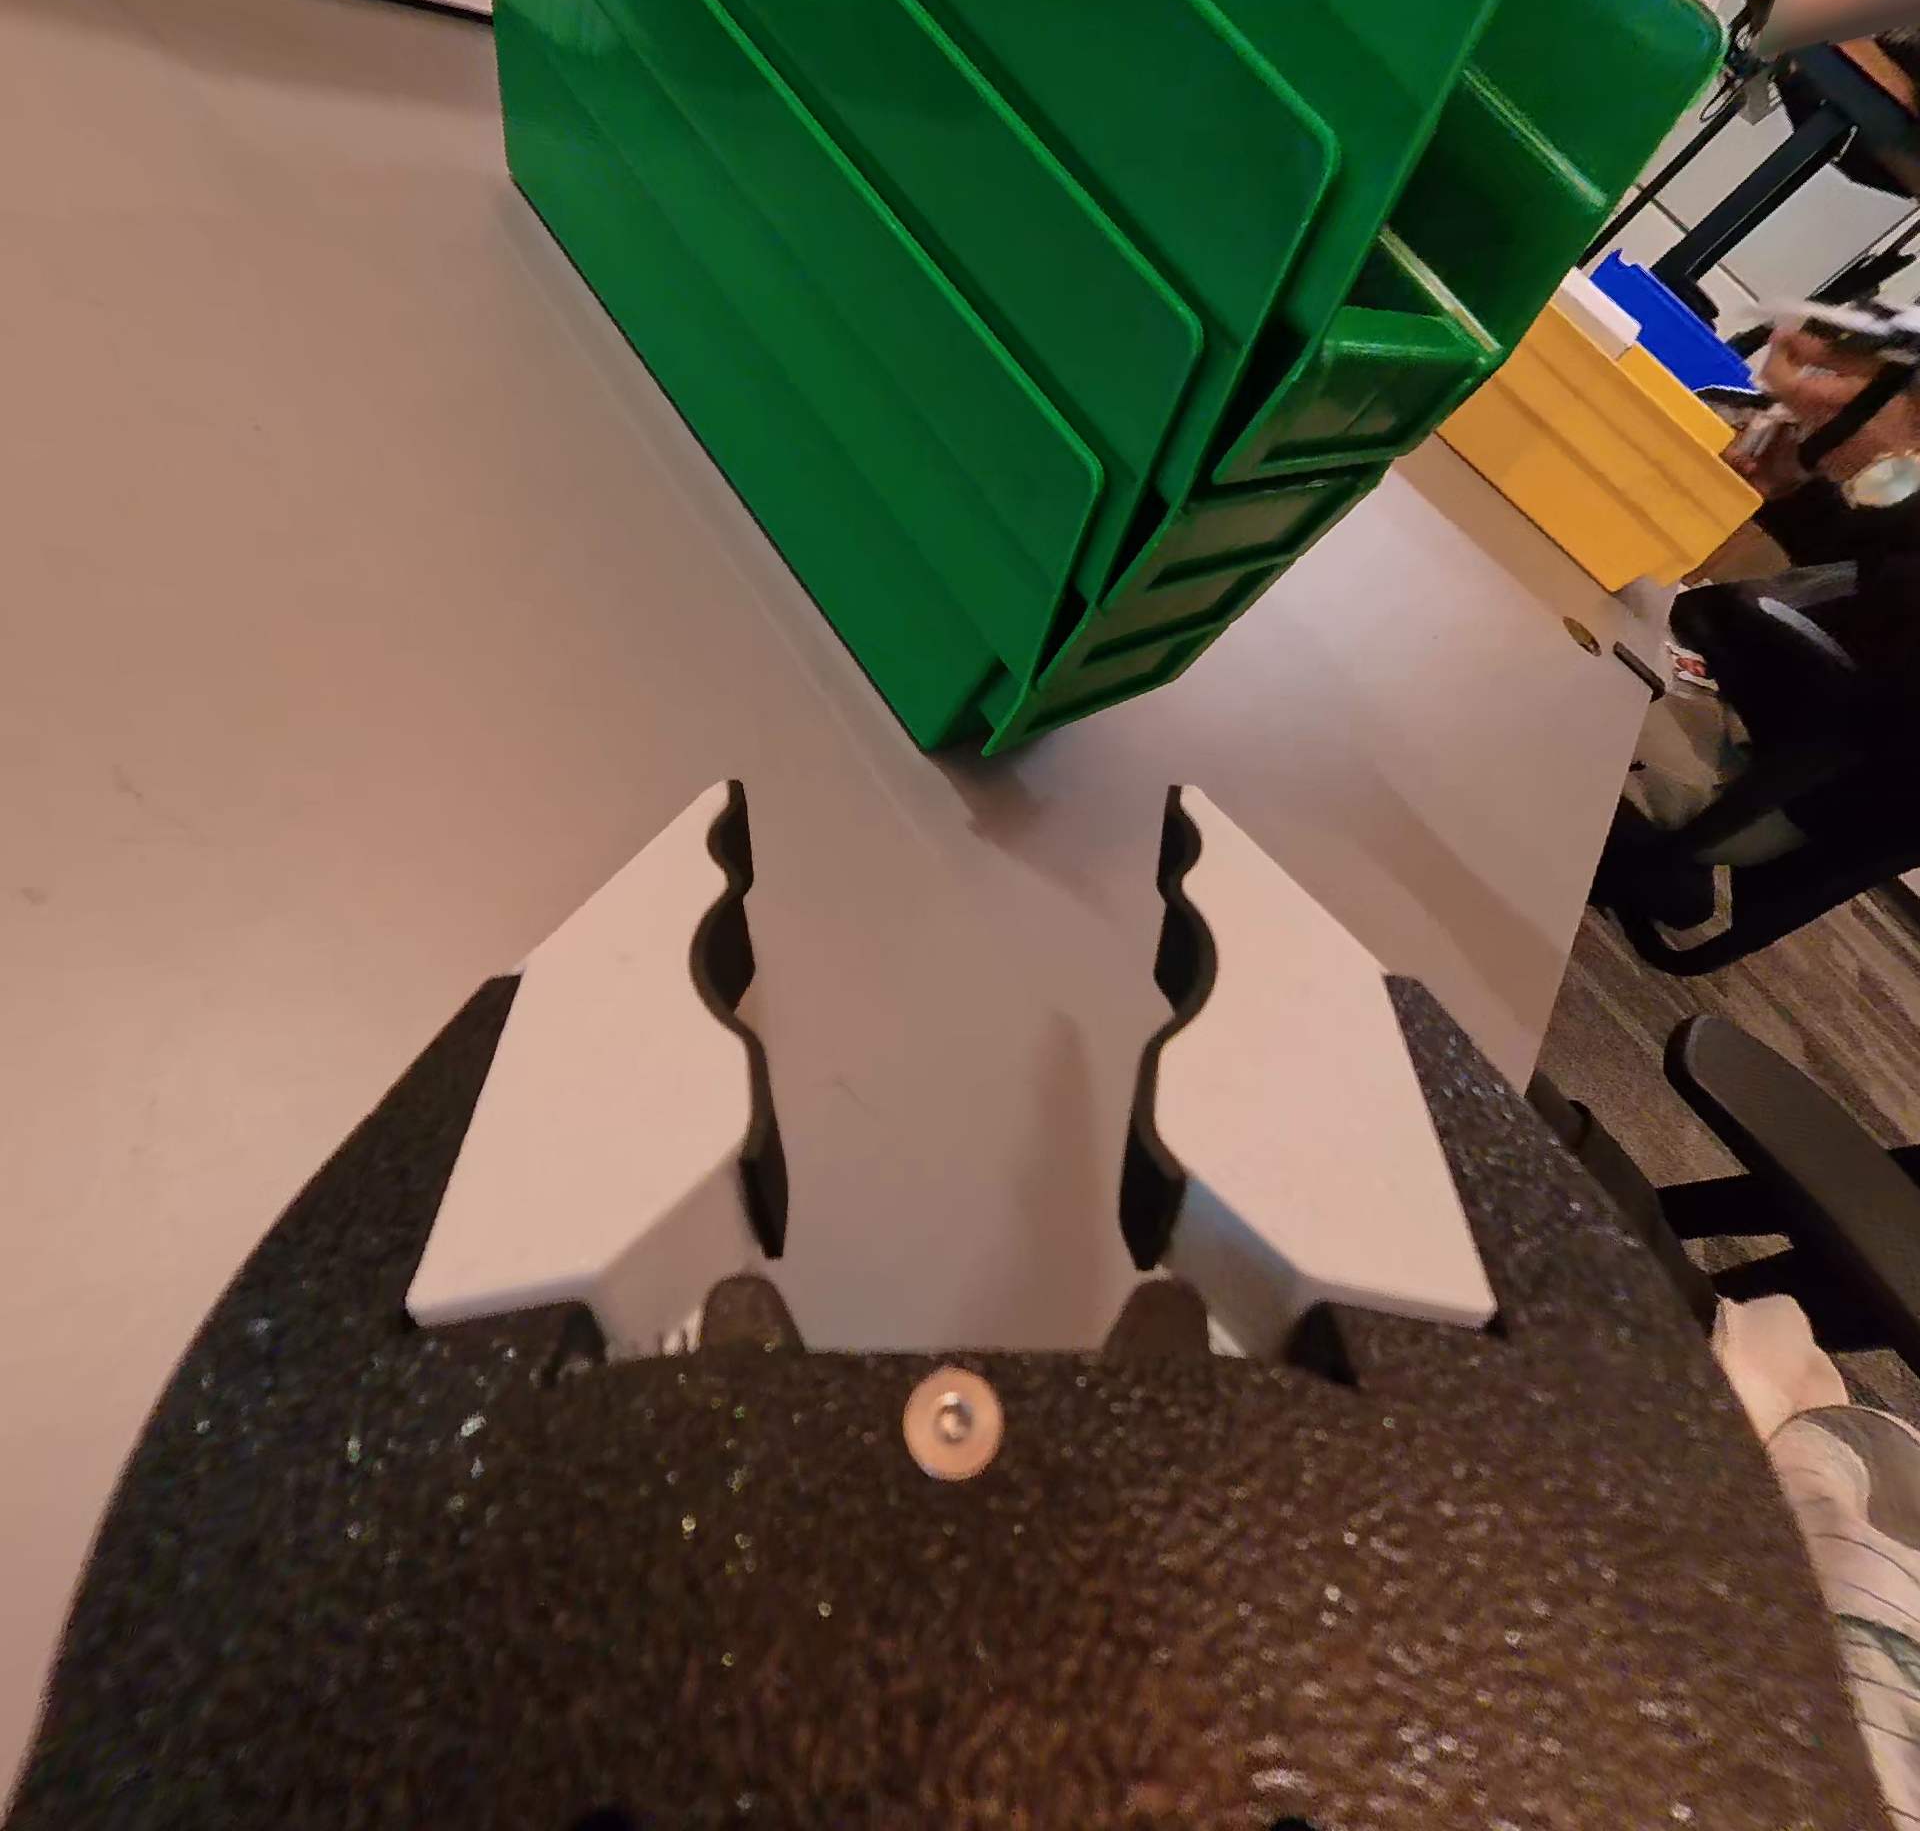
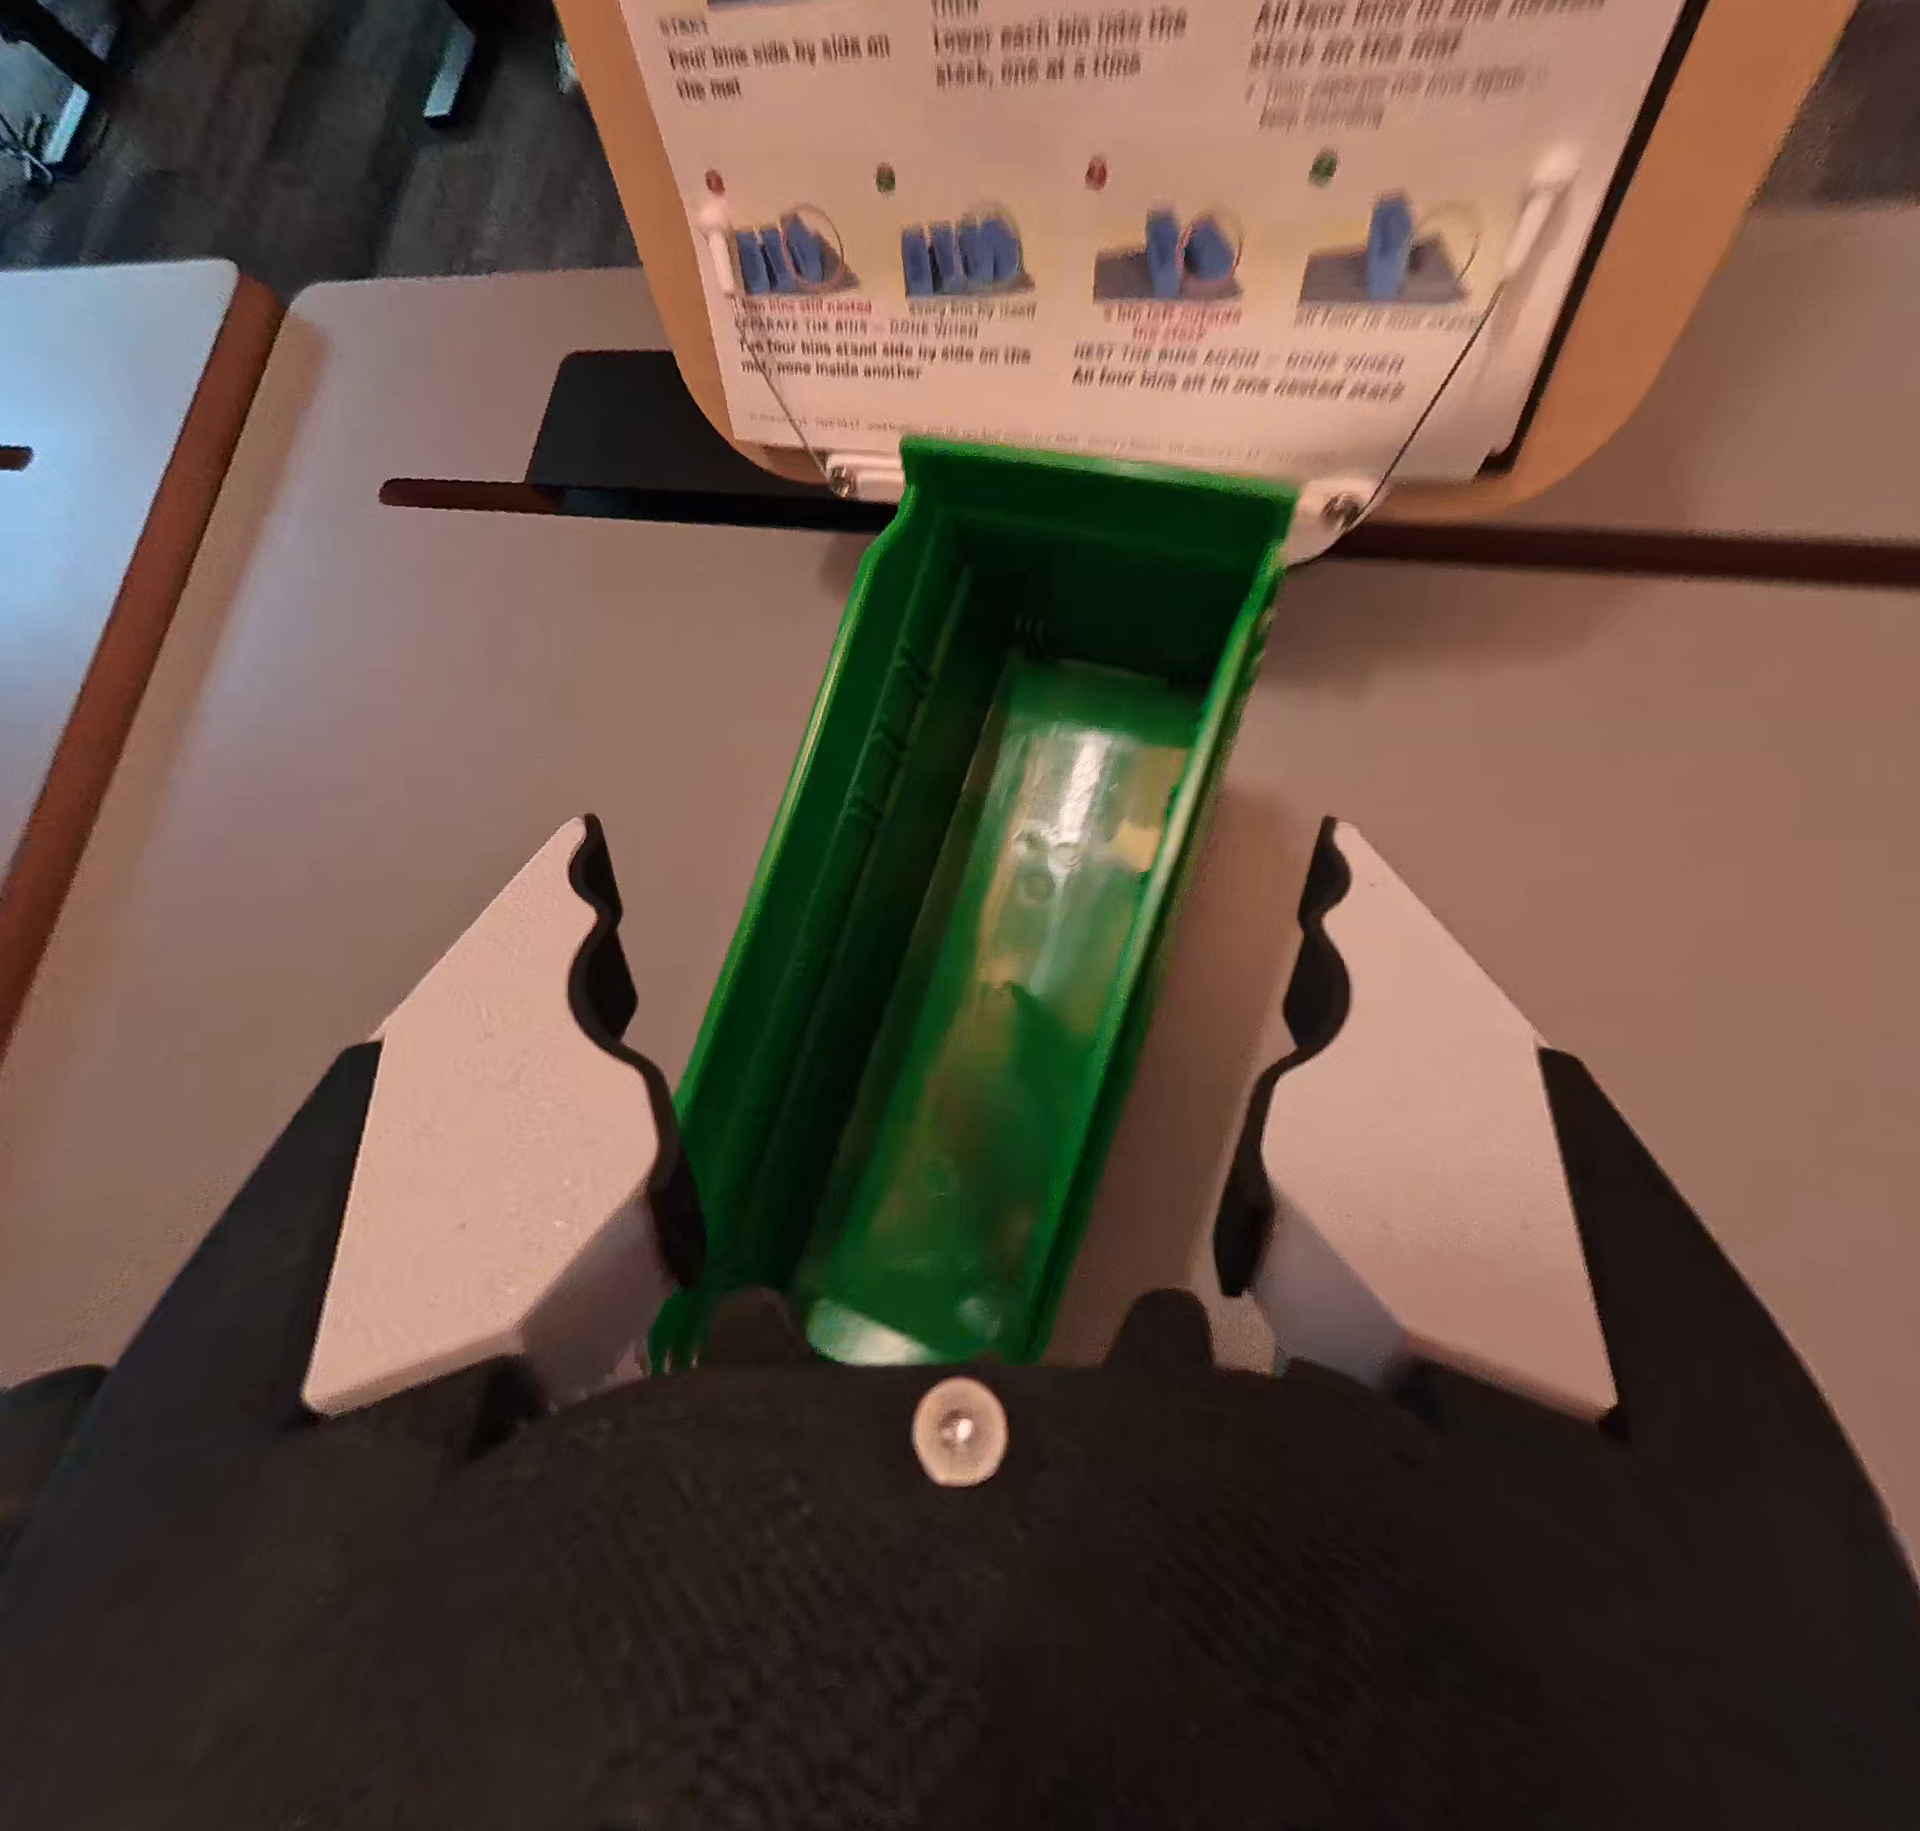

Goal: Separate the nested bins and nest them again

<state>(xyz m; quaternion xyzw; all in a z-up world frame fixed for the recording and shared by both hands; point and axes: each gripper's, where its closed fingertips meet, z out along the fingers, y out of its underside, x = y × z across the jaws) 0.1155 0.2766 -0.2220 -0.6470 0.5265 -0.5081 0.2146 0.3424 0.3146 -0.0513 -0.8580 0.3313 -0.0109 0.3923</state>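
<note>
The single green bin (image 2: 966, 908) is seen between the right gripper (image 2: 956, 825)'s wide, empty jaws, long axis toward 12 o'clock; the left gripper (image 1: 956, 794), jaws also wide, faces the nested stack (image 1: 935, 306) at 12 o'clock.

A pale grey table (image 1: 260, 534) carries everything here. In the left wrist view a nested stack of green bins (image 1: 935, 275) rests on it in the upper middle of the frame. Toward the right edge a yellow bin (image 1: 1590, 441) sits near the table's far corner, with a blue bin (image 1: 1662, 316) just behind it.

In the right wrist view the same grey table (image 2: 468, 742) holds a single green bin (image 2: 987, 898), open side up, at the centre of the frame. Behind that bin, at the top, an instruction board (image 2: 1091, 171) stands on the tabletop. A second, separate tabletop (image 2: 94, 431) shows at the left edge.
</note>
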